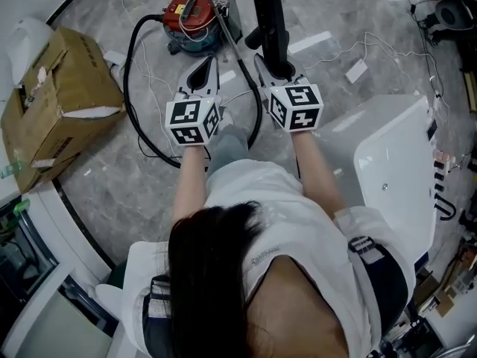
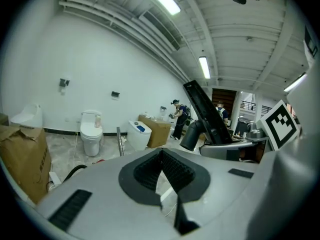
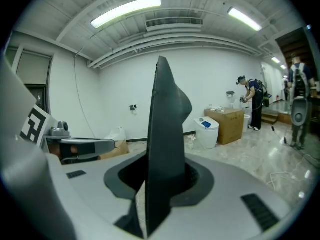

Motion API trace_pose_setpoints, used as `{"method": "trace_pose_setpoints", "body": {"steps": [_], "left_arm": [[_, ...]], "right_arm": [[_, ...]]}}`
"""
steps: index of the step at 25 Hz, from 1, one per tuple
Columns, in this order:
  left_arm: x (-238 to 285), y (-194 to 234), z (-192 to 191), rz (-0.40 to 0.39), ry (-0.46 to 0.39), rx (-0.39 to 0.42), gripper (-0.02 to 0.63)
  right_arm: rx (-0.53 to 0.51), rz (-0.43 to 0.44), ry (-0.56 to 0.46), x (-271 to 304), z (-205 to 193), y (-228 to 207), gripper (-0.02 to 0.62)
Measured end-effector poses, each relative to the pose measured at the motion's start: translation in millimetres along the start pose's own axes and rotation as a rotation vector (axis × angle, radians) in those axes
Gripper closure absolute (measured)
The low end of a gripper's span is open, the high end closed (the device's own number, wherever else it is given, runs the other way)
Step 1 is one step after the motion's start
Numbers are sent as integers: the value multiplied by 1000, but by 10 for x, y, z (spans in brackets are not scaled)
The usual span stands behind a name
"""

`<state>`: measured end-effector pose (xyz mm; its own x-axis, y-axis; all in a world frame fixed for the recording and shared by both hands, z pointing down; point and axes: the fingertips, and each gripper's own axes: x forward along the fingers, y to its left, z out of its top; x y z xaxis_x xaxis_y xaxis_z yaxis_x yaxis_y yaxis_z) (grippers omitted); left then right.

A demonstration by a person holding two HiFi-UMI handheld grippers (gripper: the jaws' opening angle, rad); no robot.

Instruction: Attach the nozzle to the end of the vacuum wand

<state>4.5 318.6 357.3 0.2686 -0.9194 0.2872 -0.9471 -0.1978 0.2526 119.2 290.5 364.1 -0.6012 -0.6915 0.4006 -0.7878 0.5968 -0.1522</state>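
Note:
In the head view my right gripper (image 1: 273,70) is shut on a black vacuum nozzle (image 1: 268,17) that stands up out of its jaws. The right gripper view shows the same nozzle (image 3: 166,149) clamped between the pads. My left gripper (image 1: 203,71) is beside it on the left, shut, with nothing in it; its pads meet in the left gripper view (image 2: 161,156). The thin metal wand (image 1: 221,22) slants across the floor between the two grippers, running from the red canister vacuum (image 1: 191,15). A black hose (image 1: 133,88) loops to the left.
A torn cardboard box (image 1: 56,95) sits on the floor at the left. A white unit (image 1: 395,162) stands at the right, with loose cables (image 1: 373,47) beyond it. A toilet (image 2: 91,133), further boxes (image 2: 155,129) and people are far off in the room.

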Motion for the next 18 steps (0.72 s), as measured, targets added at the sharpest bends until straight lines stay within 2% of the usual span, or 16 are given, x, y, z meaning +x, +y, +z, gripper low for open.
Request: {"method": "trace_pose_setpoints", "body": {"steps": [14,18], "left_arm": [[355,541,133,-71,26,-8,604],[478,614,258,-95,-9,11,604]], "right_arm": [[6,-80,9,525,209,77,460],[15,-118,-5,610,267,-11,460]]}}
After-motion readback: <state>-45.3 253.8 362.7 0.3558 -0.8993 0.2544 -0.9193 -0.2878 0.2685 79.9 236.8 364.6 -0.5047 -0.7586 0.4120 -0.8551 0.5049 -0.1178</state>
